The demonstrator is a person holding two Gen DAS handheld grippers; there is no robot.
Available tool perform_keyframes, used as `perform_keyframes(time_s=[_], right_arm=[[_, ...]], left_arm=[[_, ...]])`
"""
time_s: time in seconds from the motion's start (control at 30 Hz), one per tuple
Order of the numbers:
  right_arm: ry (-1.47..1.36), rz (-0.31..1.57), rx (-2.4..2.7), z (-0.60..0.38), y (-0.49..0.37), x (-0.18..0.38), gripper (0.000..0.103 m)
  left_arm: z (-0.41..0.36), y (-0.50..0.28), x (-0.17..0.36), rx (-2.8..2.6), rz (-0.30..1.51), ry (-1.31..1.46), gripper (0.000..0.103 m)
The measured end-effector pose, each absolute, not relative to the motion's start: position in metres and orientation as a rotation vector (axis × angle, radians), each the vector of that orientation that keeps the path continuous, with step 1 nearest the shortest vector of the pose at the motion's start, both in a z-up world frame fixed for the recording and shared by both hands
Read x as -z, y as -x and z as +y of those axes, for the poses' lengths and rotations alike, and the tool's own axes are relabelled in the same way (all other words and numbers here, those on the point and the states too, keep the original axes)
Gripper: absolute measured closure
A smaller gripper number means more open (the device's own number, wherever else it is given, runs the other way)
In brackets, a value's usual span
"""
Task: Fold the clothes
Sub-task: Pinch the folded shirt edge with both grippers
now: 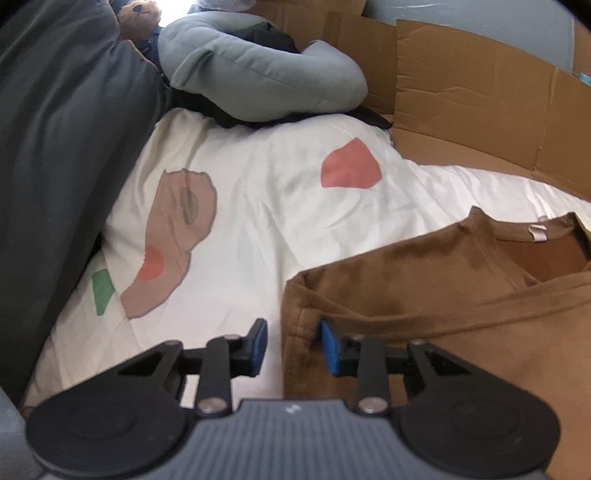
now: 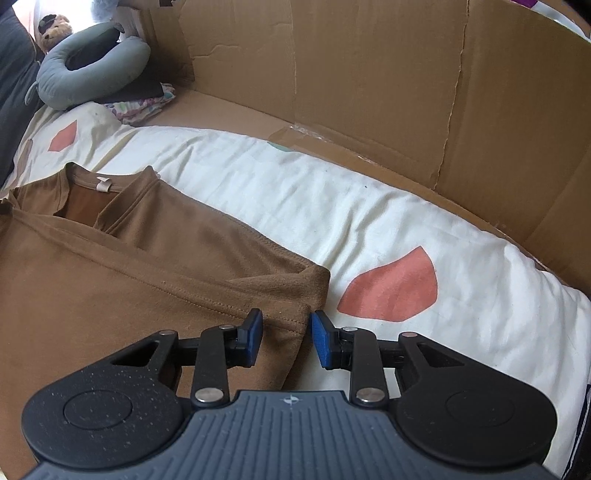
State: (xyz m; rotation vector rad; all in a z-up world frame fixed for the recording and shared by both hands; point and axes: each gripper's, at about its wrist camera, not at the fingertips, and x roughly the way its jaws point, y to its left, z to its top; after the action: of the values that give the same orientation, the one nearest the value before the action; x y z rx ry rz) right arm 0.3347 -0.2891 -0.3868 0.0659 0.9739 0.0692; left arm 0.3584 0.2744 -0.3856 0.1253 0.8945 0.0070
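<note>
A brown shirt (image 1: pixel 424 295) lies flat on the white patterned bed sheet (image 1: pixel 258 206), collar and label at the far side. My left gripper (image 1: pixel 294 347) straddles the shirt's left edge; its jaws stand apart, and a strip of white sheet shows between the left pad and the cloth. In the right wrist view the same brown shirt (image 2: pixel 129 266) fills the left half. My right gripper (image 2: pixel 287 341) straddles its right edge near the folded corner, jaws apart, with the cloth lying loose between the blue pads.
Cardboard walls (image 2: pixel 369 74) rise along the far side of the bed. A grey curved pillow (image 1: pixel 258 74) and a stuffed bear (image 2: pixel 53 29) sit at the far left corner. Dark bedding (image 1: pixel 55 147) is piled on the left. Folded clothes (image 2: pixel 144 99) lie beside the pillow.
</note>
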Motion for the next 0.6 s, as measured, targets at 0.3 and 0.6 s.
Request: perform_keyframes(time_s=[0.3, 0.6], right_arm=[[-0.042, 0.974, -0.095, -0.285, -0.336, 0.388, 0.092], [0.065, 0.955, -0.101, -0.280, -0.326, 0.372, 0.101]], left_arm=[[0.266, -0.354, 0.390, -0.003, 0.881, -0.145, 0.091], [0.265, -0.332, 0.372, -0.003, 0.818, -0.185, 0.095]])
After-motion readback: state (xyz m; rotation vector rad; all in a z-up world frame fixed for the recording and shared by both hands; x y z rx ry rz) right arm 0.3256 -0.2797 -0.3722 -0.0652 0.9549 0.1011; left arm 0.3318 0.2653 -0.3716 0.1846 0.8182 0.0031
